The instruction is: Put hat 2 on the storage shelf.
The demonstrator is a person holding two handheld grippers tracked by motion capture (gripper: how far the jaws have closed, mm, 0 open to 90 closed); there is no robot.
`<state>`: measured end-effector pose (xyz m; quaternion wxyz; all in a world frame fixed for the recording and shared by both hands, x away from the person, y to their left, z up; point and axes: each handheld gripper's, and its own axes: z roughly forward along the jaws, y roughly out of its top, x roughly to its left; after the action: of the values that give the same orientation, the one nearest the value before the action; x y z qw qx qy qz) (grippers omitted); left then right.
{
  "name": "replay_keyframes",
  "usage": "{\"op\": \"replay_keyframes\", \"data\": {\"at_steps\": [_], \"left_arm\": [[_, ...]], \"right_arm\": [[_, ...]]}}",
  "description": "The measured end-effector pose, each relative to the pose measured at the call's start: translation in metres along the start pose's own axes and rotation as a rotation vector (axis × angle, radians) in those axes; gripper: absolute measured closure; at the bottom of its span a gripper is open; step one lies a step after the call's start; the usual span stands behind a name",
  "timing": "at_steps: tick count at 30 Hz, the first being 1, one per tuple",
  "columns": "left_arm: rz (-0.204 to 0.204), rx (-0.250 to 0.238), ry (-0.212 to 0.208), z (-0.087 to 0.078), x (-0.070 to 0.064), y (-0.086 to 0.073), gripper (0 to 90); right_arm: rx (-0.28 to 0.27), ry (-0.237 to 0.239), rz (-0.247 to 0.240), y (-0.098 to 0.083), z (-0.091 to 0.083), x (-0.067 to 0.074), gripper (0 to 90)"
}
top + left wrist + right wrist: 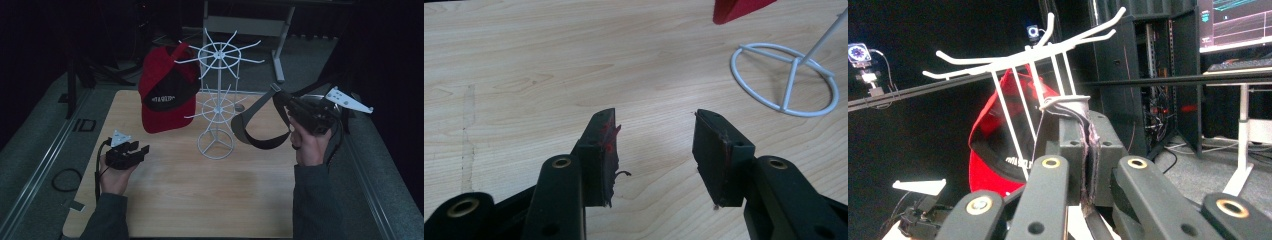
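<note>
At the light wooden table (175, 200), I hold my right gripper (290, 106) raised above the table's right side, its jaws pressed tight on the edge of a dark grey cap (252, 127), which hangs below it by its brim and strap, clear of the tabletop. In the right gripper view the cloth edge sits pinched between the pads (1087, 150). Just left of the hanging cap stands a white wire rack with two tiers of spoke hooks (218, 102) on a ring base, between my gripper and a red cap with a black front panel (167, 92) that hangs on the rack's far left side. My left gripper (135, 150) rests low near the table's left edge, jaws parted and holding nothing, bare wood between them.
</note>
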<state>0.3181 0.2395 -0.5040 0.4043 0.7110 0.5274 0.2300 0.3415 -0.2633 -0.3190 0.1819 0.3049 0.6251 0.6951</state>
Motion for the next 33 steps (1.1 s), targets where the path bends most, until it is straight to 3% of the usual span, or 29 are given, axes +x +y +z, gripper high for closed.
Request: {"op": "replay_keyframes", "data": {"at_steps": [33], "left_arm": [[-0.005,-0.012,-0.008,-0.002,0.0,0.001,53.2]], "right_arm": [[-0.025,0.025,-0.009,0.021,0.016,0.008,87.0]]}}
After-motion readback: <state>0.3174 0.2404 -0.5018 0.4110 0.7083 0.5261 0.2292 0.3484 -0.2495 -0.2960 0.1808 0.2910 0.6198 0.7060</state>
